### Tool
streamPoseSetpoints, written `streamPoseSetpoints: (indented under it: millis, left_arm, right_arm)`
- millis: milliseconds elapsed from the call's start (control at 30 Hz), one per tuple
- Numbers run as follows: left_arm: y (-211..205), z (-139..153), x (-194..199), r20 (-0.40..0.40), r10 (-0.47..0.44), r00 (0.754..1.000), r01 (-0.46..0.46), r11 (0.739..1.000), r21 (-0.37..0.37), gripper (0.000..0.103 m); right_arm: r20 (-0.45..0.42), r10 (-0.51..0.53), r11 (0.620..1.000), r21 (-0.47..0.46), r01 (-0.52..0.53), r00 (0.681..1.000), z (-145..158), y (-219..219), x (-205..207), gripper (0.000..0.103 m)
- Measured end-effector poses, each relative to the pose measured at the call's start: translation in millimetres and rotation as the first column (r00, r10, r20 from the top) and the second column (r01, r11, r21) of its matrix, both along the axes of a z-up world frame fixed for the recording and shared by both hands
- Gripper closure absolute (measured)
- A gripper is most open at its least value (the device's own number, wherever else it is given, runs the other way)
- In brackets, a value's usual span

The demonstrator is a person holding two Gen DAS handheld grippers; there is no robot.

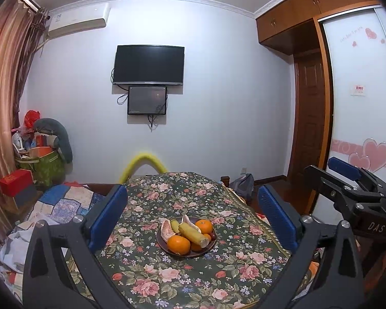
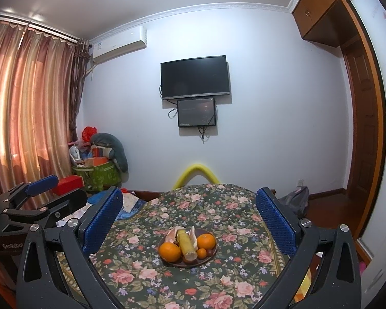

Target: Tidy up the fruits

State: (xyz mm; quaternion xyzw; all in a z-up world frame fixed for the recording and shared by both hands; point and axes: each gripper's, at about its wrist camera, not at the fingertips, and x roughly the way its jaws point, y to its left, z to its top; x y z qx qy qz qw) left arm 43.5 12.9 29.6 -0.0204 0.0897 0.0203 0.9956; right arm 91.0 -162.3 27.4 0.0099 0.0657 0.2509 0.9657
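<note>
A dark round plate (image 1: 212,247) (image 2: 212,256) sits on the floral-covered table (image 1: 193,278) (image 2: 187,280). It holds two large oranges (image 1: 178,244) (image 1: 203,226) (image 2: 169,251) (image 2: 206,241), a banana (image 1: 193,233) (image 2: 186,244), pale pomelo wedges (image 1: 166,230) (image 2: 193,233), a small orange (image 2: 201,253) and small dark fruits. My left gripper (image 1: 193,221) is open and empty, held above and short of the plate. My right gripper (image 2: 189,221) is open and empty, likewise short of the plate. Each gripper shows at the edge of the other's view.
The table stands over a bed with patchwork bedding (image 1: 61,203). A yellow foam arch (image 1: 144,163) rises behind the table. Boxes and bags (image 1: 38,159) are piled by the curtain at the left. A wardrobe (image 1: 360,90) stands at the right.
</note>
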Motion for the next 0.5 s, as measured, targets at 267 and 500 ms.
streamPoseSetpoints:
  millis: [267,500]
  left_arm:
    - [-0.3,-1.7,1.8,-0.003,-0.001,1.000,0.001,1.000,-0.003,0.000]
    - [-1.0,-3.7,4.6,-0.010,-0.008,1.000,0.008,1.000,-0.004,0.000]
  right_arm:
    - [-0.002,0.001,1.000,0.001,-0.001,1.000,0.7,-0.5,-0.2,0.000]
    - [0.000,0.000,1.000,0.002,0.000,1.000,1.9,-1.1,-0.9,0.000]
